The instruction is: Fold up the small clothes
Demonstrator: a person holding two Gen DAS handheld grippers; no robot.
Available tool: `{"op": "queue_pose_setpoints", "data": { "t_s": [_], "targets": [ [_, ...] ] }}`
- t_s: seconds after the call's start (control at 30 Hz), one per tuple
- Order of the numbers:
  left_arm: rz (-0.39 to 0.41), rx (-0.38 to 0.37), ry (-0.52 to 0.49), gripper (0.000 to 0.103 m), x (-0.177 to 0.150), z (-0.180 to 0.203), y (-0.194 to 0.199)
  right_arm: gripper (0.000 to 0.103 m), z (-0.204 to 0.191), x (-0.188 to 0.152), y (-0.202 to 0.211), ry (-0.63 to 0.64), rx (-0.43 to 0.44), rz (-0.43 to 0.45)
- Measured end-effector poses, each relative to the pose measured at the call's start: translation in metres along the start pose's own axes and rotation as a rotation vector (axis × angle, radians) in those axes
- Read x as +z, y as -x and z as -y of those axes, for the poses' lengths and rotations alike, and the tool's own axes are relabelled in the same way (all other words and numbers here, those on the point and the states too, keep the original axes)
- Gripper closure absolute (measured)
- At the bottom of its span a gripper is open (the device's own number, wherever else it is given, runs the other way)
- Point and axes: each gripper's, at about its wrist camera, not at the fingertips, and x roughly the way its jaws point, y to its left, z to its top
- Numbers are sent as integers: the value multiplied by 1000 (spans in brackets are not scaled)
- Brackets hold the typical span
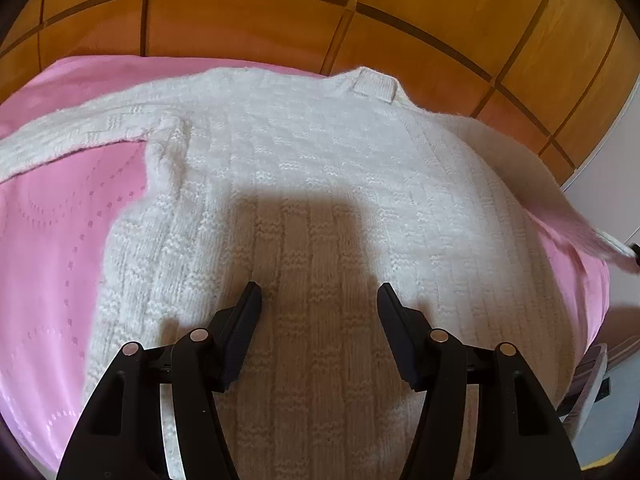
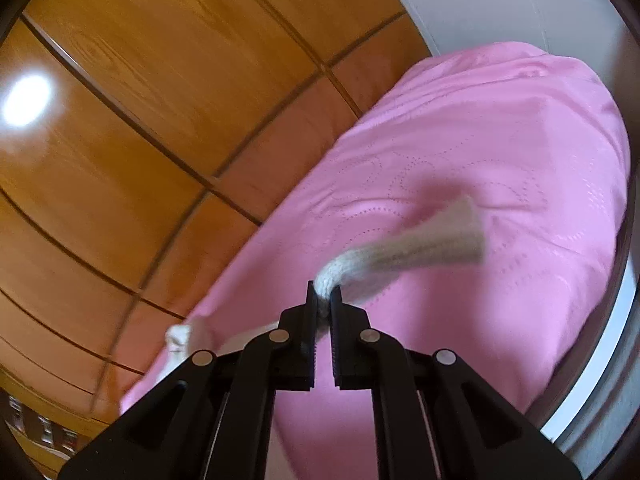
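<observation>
One white knitted sweater [image 1: 304,184] lies flat on a pink bedspread [image 1: 60,208], its body covered in a ribbed and basket-weave pattern, with the ribbed collar toward the far edge of the bed beside the wooden panelled wall [image 1: 248,16]. One sleeve [image 1: 72,140] stretches flat toward the bed's left edge. The other sleeve [image 2: 404,252] is lifted off the bedspread toward the bed's right edge, blurred in both views. The left gripper [image 1: 319,294] hovers over the lower middle of the sweater's body, jaws parted with nothing between them and only its shadow falling on the knit. The right gripper [image 2: 325,292] is clenched on the raised sleeve, bunched knit pinched between its fingertips, the cuff end hanging free beyond them above the pink bedspread [image 2: 480,140].
</observation>
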Motion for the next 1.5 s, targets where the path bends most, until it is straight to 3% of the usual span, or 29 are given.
{"op": "queue_pose_setpoints", "data": {
  "t_s": [0.13, 0.2, 0.43, 0.5, 0.53, 0.57, 0.6, 0.63, 0.7, 0.93, 1.07, 1.2, 1.23, 1.3, 1.33, 1.4, 1.5],
  "targets": [
    [-9, -5, 12, 44, 1, -1, 2, 98, 7, 14, 16, -52, 7, 66],
    [-12, -3, 20, 44, 1, -1, 2, 98, 10, 31, 2, -80, -4, 73],
    [-19, 23, 24, 44, 2, 0, 4, 98, 31, 113, -95, -180, -207, 70],
    [-24, 36, 16, 44, 2, 1, 3, 98, 31, 131, -117, -161, -230, 65],
    [-26, 41, 16, 44, 3, 1, 2, 93, 29, 139, -128, -147, -237, 68],
    [-27, 45, 17, 44, 3, 1, 2, 78, 30, 143, -134, -147, -216, 64],
    [-27, 47, 18, 44, 3, 1, 1, 62, 31, 147, -140, -146, -206, 63],
    [-29, 50, 20, 44, 4, 1, 0, 37, 32, 146, -140, -149, -216, 81],
    [-29, 54, 21, 42, 3, 2, -1, 38, 37, 133, -139, -139, -211, 88],
    [-43, 70, -21, 35, 3, 9, -5, 56, 76, 54, -177, -167, -56, -119],
    [-48, 74, -7, 35, 5, 9, -5, 56, 77, 45, -209, -211, -50, -99],
    [-45, 90, -7, 35, 2, 11, -4, 58, 73, 67, -236, -241, -80, -70],
    [-45, 91, -7, 33, 2, 11, -5, 65, 73, 72, -241, -230, -103, -82],
    [-48, 91, -11, 32, 3, 11, -6, 92, 62, 81, -241, -160, -159, -114],
    [-49, 92, -14, 32, 4, 11, -6, 97, 59, 84, -233, -121, -190, -103],
    [-52, 84, -19, 32, 5, 10, -5, 98, 49, 90, -204, -34, -239, -13],
    [-52, 68, -10, 32, 6, 5, -3, 98, 57, 93, -170, 37, -394, 106]
  ]
}}
